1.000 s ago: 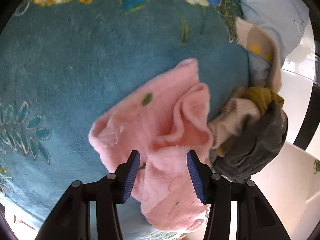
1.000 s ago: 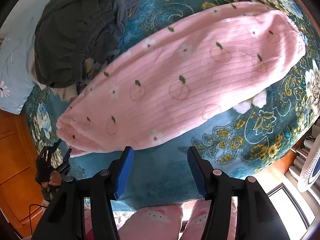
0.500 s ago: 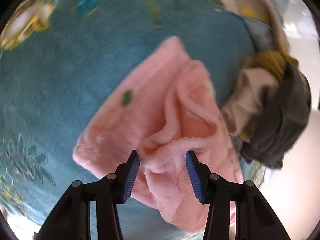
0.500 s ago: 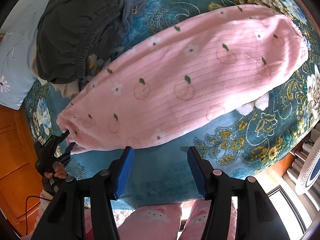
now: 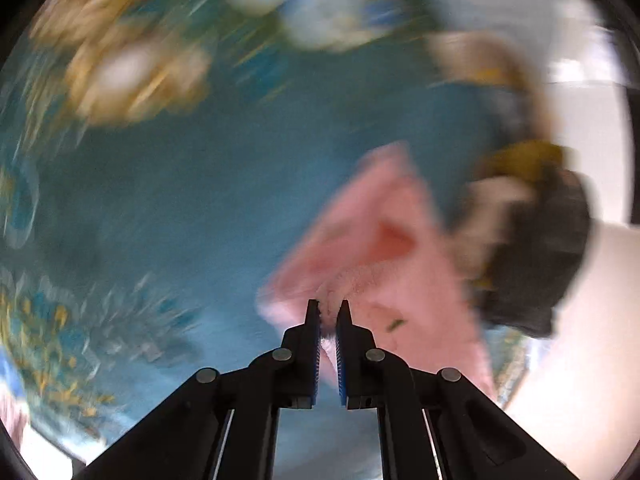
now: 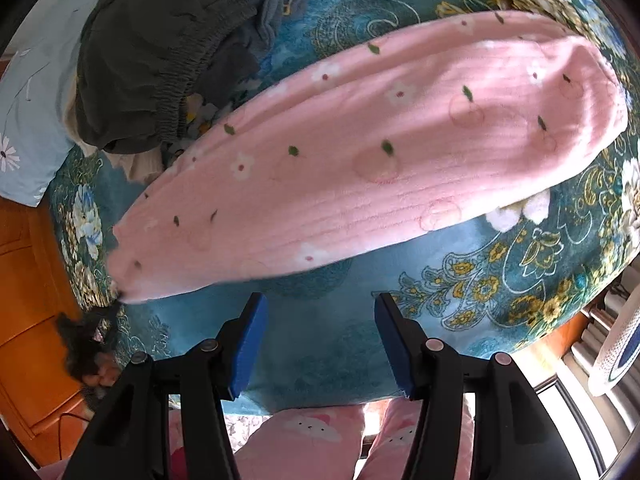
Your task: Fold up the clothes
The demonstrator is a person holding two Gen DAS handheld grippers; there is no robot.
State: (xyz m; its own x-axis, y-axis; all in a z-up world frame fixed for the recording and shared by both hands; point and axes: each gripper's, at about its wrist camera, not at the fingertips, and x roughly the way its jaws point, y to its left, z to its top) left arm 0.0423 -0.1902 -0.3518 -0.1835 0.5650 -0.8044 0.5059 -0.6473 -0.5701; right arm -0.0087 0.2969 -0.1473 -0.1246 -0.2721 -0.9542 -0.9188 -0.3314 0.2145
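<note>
- Left gripper (image 5: pixel 328 314) pinched on fuzzy pink ribbed garment (image 6: pixel 360 152) edge (view blurred).
- Right gripper (image 6: pixel 318 332) spread wide, empty, above plush teal floral blanket (image 6: pixel 320 340).

place: home bedroom | landmark: bed under a teal floral blanket (image 6: pixel 328 344) | at its far left corner: pale blue pillow (image 6: pixel 24 120) with daisy print | on the blanket beside the pillow: heap of dark clothes (image 6: pixel 160 52) | left of the bed: orange wooden furniture (image 6: pixel 28 352) | right of the bed: white fan (image 6: pixel 618 344)
</note>
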